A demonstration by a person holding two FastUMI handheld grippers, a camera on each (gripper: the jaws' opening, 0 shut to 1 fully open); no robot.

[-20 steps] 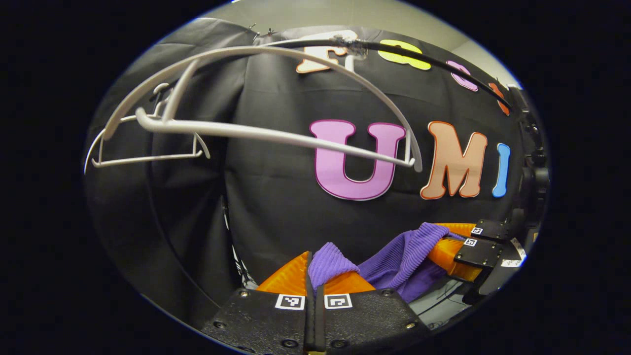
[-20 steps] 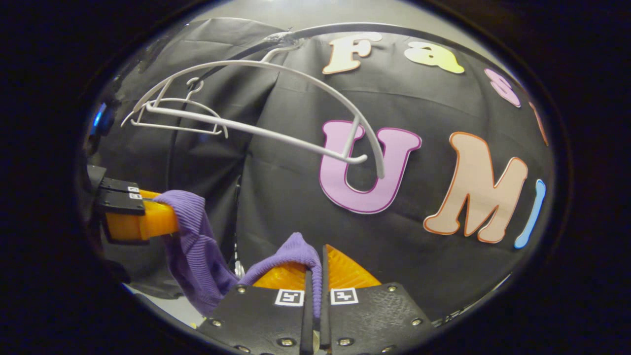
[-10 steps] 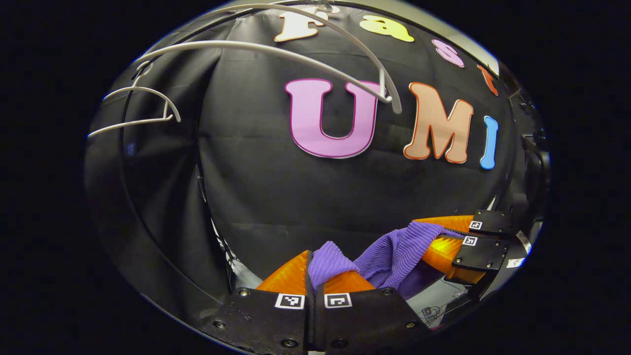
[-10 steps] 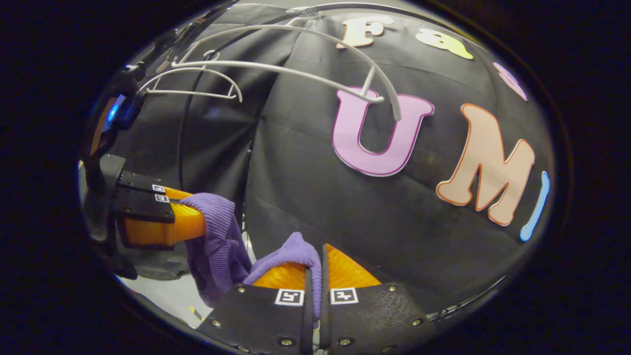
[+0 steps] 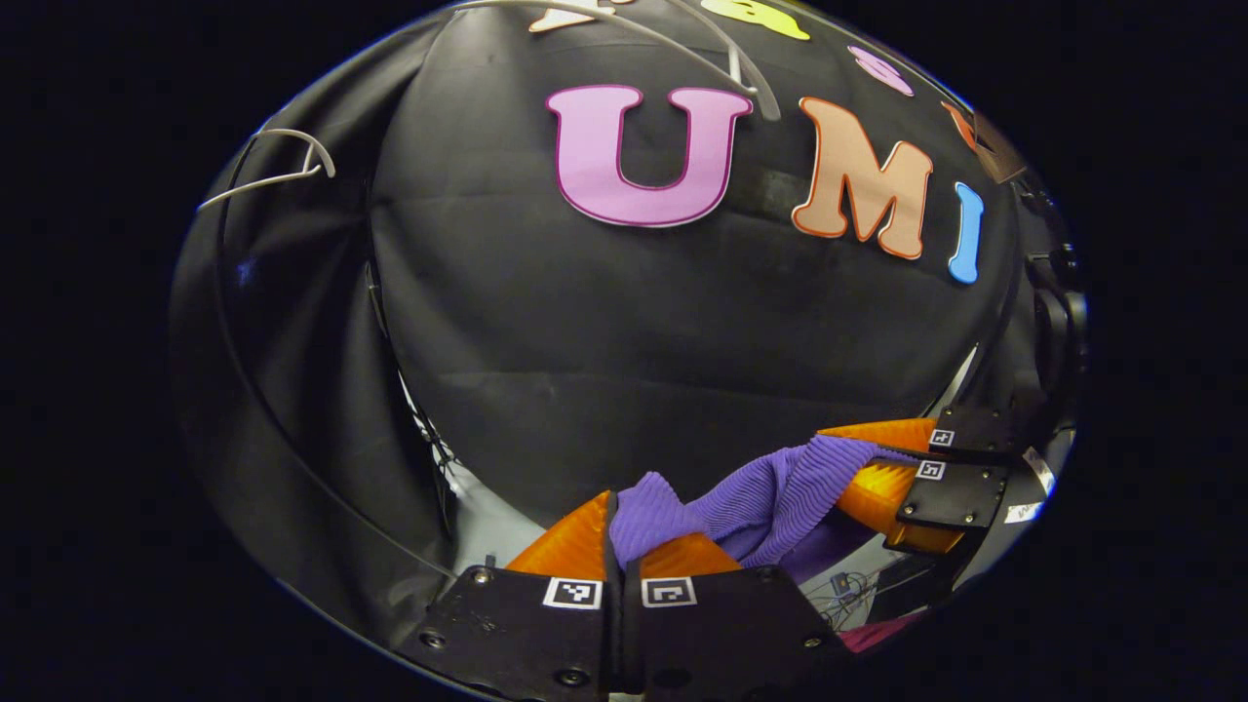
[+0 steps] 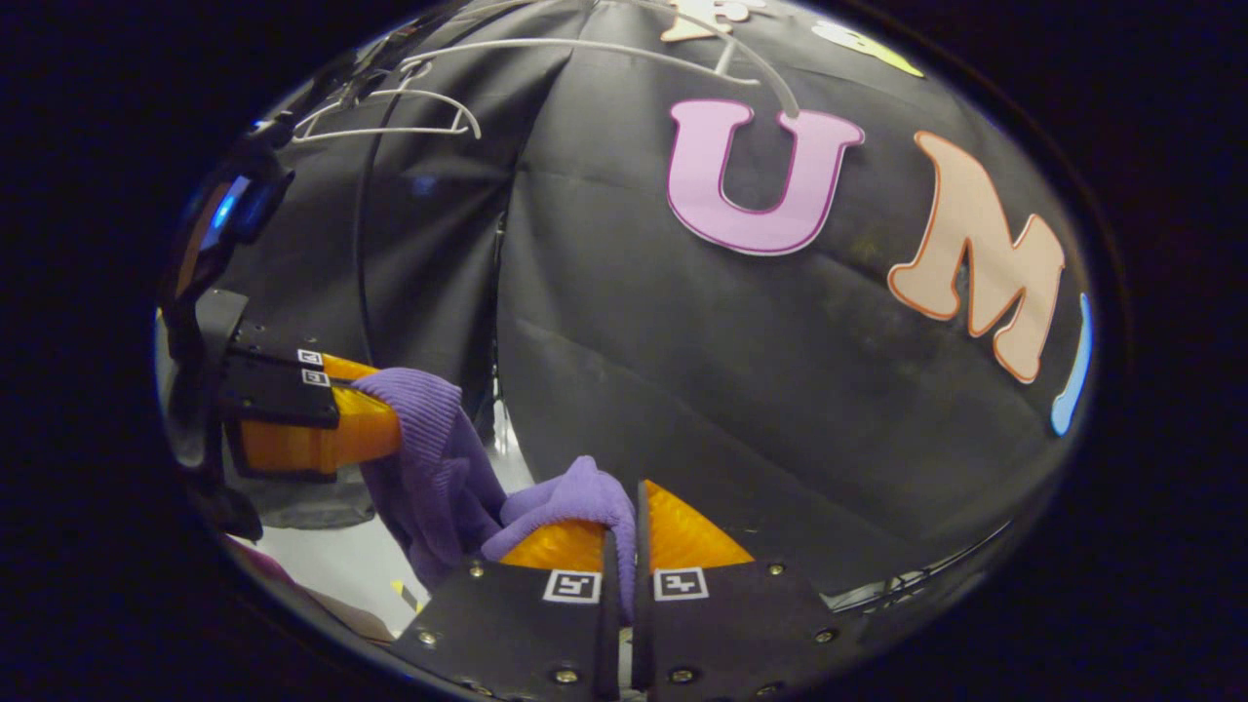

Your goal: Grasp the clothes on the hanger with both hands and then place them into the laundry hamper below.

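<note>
Garment (image 5: pixel 770 492) strung between grippers, off hanger (image 6: pixel 624 49) | left gripper (image 5: pixel 624 531) and right gripper (image 6: pixel 624 526) both clamped on it | step: carrying down | next: locate hamper, lower, release.

Dim, even light falls from above; beyond the jaws focus is sharp, while fisheye bending and darkening grow toward the edges.

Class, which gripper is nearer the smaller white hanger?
Left. In the right gripper view the smaller white hanger hangs almost above the left gripper; the right gripper sits farther right. Both clamp the purple garment.
</note>
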